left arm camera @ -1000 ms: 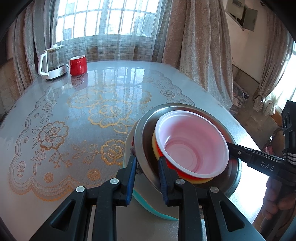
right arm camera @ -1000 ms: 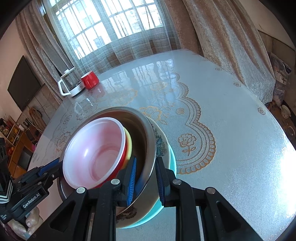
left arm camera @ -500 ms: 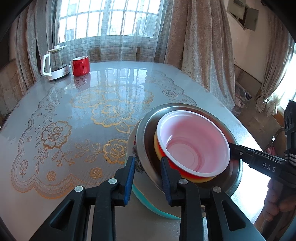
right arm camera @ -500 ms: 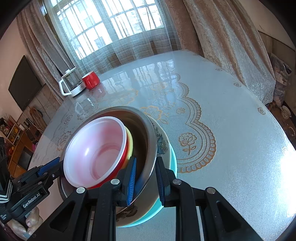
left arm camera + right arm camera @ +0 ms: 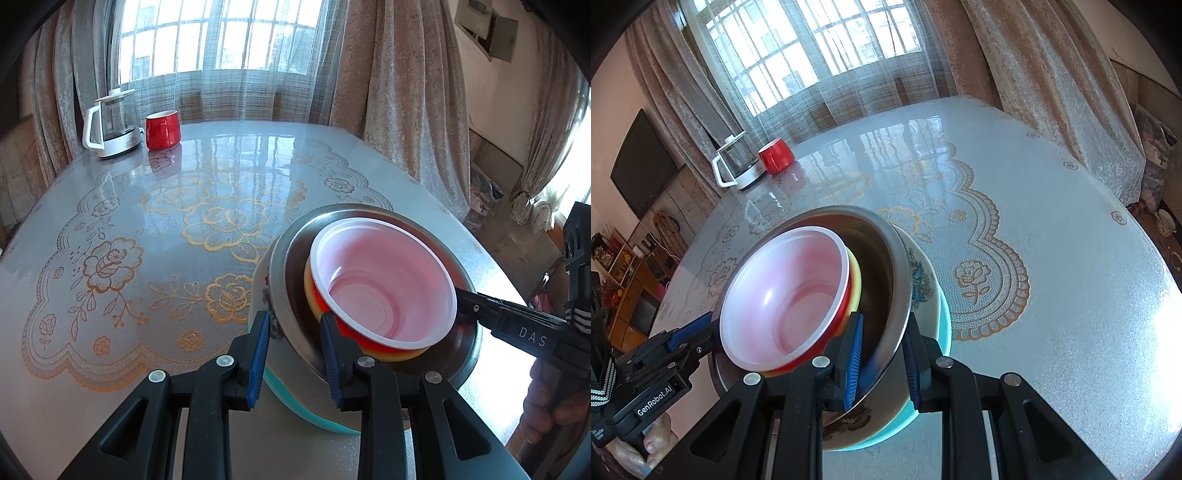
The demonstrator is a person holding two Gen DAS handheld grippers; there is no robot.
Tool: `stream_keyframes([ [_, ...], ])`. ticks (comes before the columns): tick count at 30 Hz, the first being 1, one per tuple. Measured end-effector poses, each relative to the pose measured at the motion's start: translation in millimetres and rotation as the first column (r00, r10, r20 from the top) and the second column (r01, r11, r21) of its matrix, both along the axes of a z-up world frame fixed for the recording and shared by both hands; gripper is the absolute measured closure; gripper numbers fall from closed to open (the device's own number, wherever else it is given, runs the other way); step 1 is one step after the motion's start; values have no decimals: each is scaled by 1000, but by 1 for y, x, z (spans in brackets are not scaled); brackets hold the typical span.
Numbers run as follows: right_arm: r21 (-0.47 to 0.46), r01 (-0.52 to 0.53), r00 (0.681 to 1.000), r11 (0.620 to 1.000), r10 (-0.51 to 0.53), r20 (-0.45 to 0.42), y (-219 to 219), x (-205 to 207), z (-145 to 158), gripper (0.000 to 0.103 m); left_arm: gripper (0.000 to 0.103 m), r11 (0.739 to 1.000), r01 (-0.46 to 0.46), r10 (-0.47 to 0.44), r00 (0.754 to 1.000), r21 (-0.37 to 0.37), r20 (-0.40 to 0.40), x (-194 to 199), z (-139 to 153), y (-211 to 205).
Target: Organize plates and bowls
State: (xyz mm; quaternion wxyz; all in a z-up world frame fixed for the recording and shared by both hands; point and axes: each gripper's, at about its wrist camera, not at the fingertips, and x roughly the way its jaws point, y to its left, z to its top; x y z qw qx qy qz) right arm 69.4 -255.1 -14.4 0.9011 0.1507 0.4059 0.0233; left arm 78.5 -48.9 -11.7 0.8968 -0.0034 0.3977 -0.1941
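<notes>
The table bears a nested stack near its edge: teal plate, floral plate, steel bowl, then yellow, red and white bowl. The left gripper and right gripper each straddle the steel rim, jaws slightly parted, not clamped. A kettle and red cup stand well apart.

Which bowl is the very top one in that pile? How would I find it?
Look at the round table with the gold flower cloth, then find the stack near its front edge. The wide steel bowl holds a few smaller bowls. The top one is the plastic bowl with a white rim and pale pink inside, above the red and yellow rims.
</notes>
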Motion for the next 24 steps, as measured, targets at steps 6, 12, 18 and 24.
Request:
stream_keyframes([
  [6, 6, 14, 1000, 1000, -14, 0, -2, -2, -1, 80, 73, 1000, -14, 14, 1000, 10, 14, -3, 2, 2],
  [12, 7, 23, 1000, 1000, -23, 4, 0, -5, 0, 79, 71, 1000, -25, 25, 1000, 5, 16, -5, 5, 6],
  [18, 5, 48, 999, 999, -48, 17, -2, -12, 4, 76, 68, 999, -40, 40, 999, 2, 28, -11, 8, 12],
  [24, -21, 81, 996, 996, -81, 42, 0, -20, 10, 72, 67, 997, -72, 72, 997, 10, 38, -17, 10, 21],
])
